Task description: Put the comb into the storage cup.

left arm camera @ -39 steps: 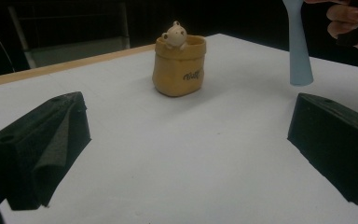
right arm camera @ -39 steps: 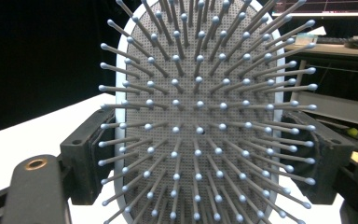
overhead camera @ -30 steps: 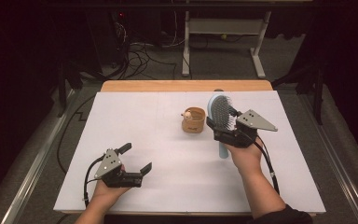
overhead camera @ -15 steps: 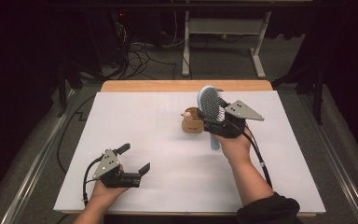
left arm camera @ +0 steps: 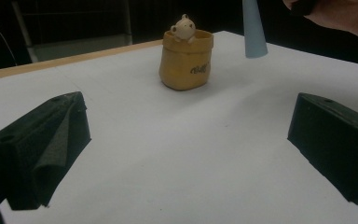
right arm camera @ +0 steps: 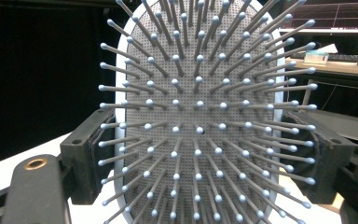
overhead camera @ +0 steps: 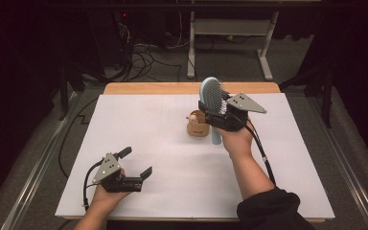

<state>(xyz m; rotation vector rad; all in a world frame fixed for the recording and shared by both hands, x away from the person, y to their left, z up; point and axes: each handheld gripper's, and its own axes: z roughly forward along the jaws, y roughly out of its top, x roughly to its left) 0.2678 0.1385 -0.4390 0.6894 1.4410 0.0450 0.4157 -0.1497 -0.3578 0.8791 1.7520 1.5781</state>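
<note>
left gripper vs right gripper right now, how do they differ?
The left gripper is open with nothing between its jaws; the right gripper is shut on the hairbrush, gripping the sides of its head. The left gripper sits low near the table's front edge; the right gripper is raised beside the small yellow pot, brush upright. Shared: each is hand-held, black, with a grey plate on top.

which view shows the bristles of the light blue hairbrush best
The right gripper view: the light blue hairbrush faces that camera, every ball-tipped pin distinct. The high view shows it small, upright in the right gripper. The left gripper view catches its handle tip.
</note>
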